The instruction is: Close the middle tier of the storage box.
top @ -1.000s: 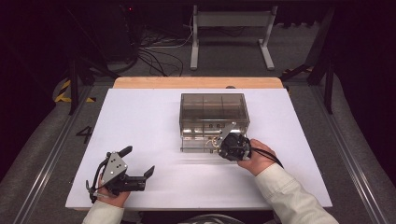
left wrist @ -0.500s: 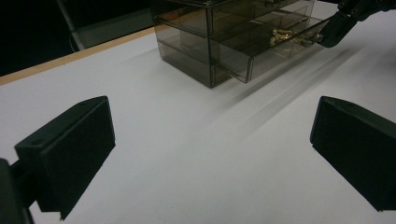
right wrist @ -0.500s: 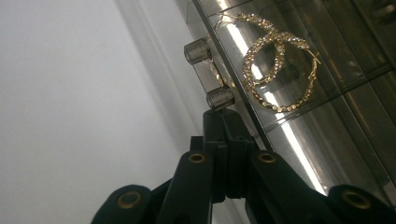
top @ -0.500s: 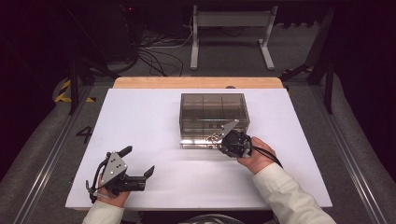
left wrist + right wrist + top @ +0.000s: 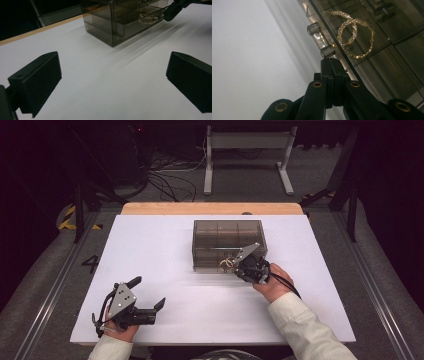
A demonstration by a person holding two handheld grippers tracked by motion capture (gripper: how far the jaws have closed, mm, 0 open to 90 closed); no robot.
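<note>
The drawer (image 5: 140, 25) is going home. A second ago it stuck out well towards the near edge of the desk (image 5: 160, 245); now it has slid most of the way back into the smoky clear organizer box (image 5: 227, 232), and the right gripper (image 5: 236, 266) has edged away from the person with it. In the right gripper view the fingers (image 5: 329, 62) are clenched tight on nothing, their tips butted up just below the drawer's little clear handle (image 5: 320, 40). This is a push, not a grasp.

Inside the drawer lie the gold hoop earrings (image 5: 354, 32), a sparkly pair overlapping each other just behind the front panel, at the near right of the box. From the left gripper view the drawer front stands a little proud of the box, so by my reading the close is nearly done but not finished.

The left gripper (image 5: 147, 291) has not budged. It rests at the near left of the desk, well apart from the box, fingers (image 5: 37, 80) spread wide and released, with bare desk between them.

A short, straight nudge should seat the drawer flush; an off-centre shove could skew it or shift the whole box.
</note>
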